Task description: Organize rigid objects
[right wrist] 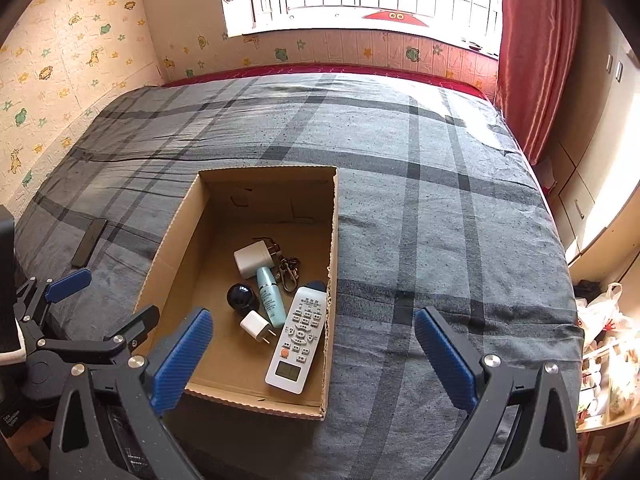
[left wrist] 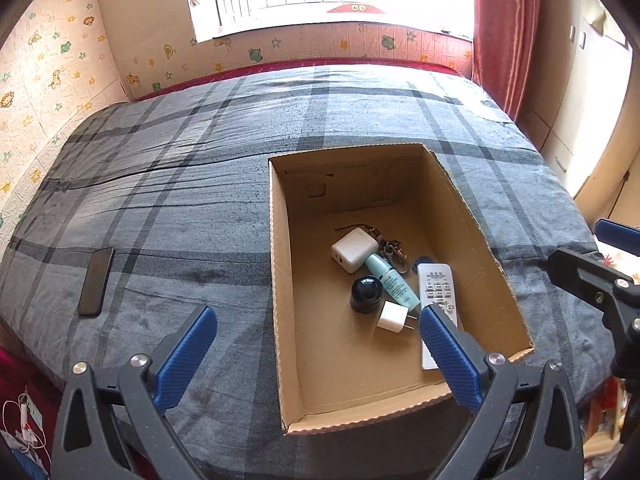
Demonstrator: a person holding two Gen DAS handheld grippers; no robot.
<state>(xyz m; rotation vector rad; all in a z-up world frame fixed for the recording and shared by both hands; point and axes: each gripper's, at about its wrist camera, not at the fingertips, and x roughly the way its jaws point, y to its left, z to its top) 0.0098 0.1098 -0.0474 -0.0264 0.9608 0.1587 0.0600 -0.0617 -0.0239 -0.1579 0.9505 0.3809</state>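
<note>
Cardboard made up the one box [left wrist: 282, 288] on the bed [left wrist: 180, 184], open at the top, with plain brown walls and a rough cut rim. Seven things lay on its floor, bunched toward the near right side: two white chargers, one remote, one tube, one dark round jar, one bunch of keys and one blue tag. The larger charger [left wrist: 354, 250] sat farthest back, a square white block touching the top of the pale green tube [left wrist: 394, 282], which ran slantwise toward the near wall. The keys [left wrist: 394, 252] lay just beside the tube's cap, their metal clips tangled, and the blue tag [left wrist: 424, 261] showed at the top end of the remote [right wrist: 298, 338]. The remote was long and white, with rows of grey buttons, one orange button and a small screen at its near end; it lay along the right wall. The dark jar [left wrist: 365, 294] stood left of the tube, glossy on top. The smaller charger [left wrist: 393, 317] lay in front of it, its two prongs pointing at the remote. One black phone [left wrist: 96, 282] lay flat on the grey checked cover, well apart from the box on its left. The left claw [left wrist: 318, 338] was spread wide and pinched nothing, and the right claw [right wrist: 314, 342] was likewise spread and empty.
</note>
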